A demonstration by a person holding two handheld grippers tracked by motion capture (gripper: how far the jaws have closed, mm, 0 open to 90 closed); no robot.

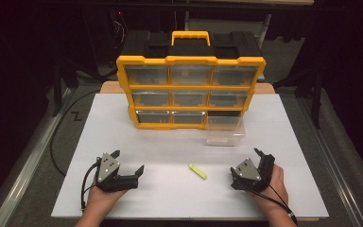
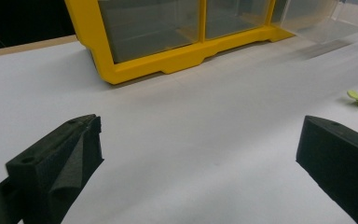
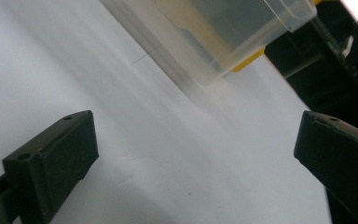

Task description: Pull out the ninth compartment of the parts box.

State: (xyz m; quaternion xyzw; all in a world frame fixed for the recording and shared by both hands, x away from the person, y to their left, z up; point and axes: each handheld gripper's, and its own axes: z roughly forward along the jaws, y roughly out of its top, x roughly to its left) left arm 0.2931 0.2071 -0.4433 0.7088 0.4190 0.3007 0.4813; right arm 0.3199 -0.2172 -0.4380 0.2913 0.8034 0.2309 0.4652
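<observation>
High view: both sets of fingers spread wide, empty, near the bench's [image 1: 123,137] front edge, left gripper [image 1: 129,165], right gripper [image 1: 249,165], small yellow-green piece [image 1: 198,171], perhaps a clip, between.

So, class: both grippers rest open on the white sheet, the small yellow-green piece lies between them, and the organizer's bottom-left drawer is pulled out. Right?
Not quite. The pulled-out clear drawer is the bottom-right one of the organizer, as the high view shows. The left gripper, right gripper and yellow-green piece are as stated.

The small flat yellow-green plastic strip [image 1: 198,171] lies diagonally on the white worktop [image 1: 170,142], near the pulled-out clear plastic drawer [image 1: 225,131].
</observation>
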